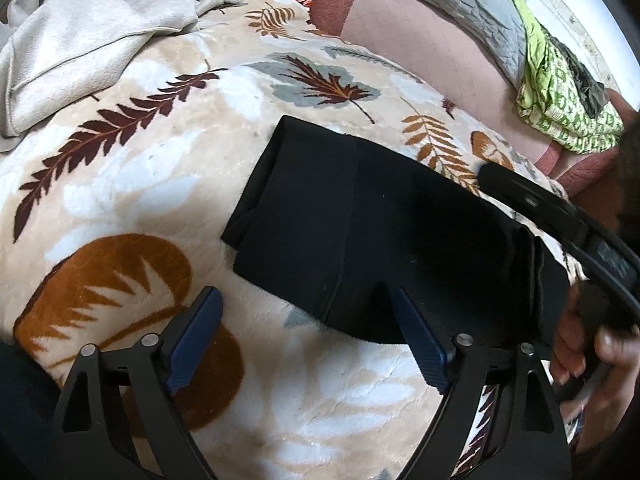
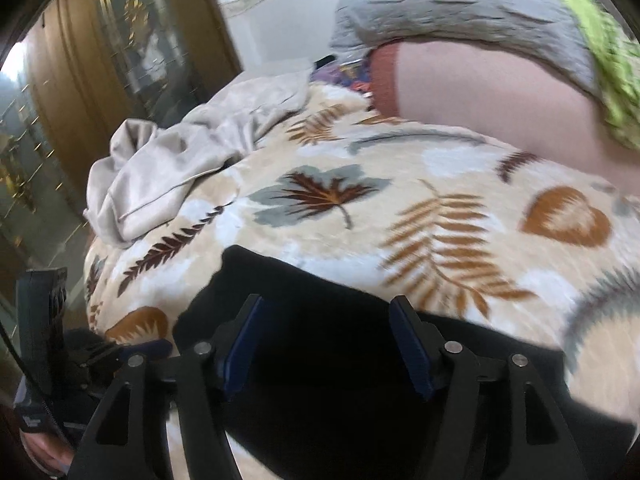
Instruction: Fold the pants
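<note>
On the leaf-print blanket (image 1: 168, 184), folded black pants (image 1: 360, 216) lie beside a beige garment (image 1: 80, 40) — both grippers spread, empty.

Soft, even daylight fills both views, brightest on the white wall (image 1: 560, 8) at top right, while fisheye bending darkens the corners, the black pants (image 1: 360, 216) lose all detail, and the right wrist view smears with motion blur.
</note>
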`<state>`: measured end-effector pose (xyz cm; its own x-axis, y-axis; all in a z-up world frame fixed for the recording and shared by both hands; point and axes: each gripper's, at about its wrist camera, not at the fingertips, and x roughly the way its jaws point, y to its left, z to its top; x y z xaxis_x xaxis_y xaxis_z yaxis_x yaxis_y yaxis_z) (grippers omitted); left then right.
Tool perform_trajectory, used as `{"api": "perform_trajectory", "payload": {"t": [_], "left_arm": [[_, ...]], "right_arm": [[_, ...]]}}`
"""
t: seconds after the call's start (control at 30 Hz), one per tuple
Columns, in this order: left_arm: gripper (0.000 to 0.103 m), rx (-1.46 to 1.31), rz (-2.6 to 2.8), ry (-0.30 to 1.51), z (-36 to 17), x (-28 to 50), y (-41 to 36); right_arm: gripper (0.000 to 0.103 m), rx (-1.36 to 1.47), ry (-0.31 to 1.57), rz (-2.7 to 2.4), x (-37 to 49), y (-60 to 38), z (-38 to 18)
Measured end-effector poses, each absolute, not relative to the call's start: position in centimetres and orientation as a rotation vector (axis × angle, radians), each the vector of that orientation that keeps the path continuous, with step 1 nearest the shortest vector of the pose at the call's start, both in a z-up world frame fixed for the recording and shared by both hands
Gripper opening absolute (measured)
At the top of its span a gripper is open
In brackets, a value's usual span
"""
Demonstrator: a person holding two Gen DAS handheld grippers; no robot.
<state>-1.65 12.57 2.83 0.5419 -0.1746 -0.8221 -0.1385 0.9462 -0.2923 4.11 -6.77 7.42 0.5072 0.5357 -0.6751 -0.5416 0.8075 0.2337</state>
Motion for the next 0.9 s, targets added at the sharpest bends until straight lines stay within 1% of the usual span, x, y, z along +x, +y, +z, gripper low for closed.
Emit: {"api": "perform_trajectory", "payload": {"t": [0.27,0.53,0.63,0.8,0.9], "left_arm": [[0.103,-0.392,-0.079,0.976,2.7,-1.2,13.0],[0.103,-0.384,-0.085,0.952,2.6,-1.1,13.0],[0.103,-0.386,-0.086,0.944,2.6,-1.0,13.2],[0.103,-0.398,-0.085,0.93,2.5,-0.9,13.4],[0.103,-0.398,-0.086,0.927,2.4,-0.9,13.4]], "right_arm": [[0.066,-0.087,0.88,0.732,7.6,-2.6,6.0],[0.069,-0.17,0.931,0.806,8.6,0.9,4.7],[0.072,-0.207,0.945,0.84,8.8,2.5,4.2],[0.072,-0.213,0.981,0.85,9.4,3.7,3.0],[0.072,-0.197,0.984,0.852,9.4,3.5,3.2]]}}
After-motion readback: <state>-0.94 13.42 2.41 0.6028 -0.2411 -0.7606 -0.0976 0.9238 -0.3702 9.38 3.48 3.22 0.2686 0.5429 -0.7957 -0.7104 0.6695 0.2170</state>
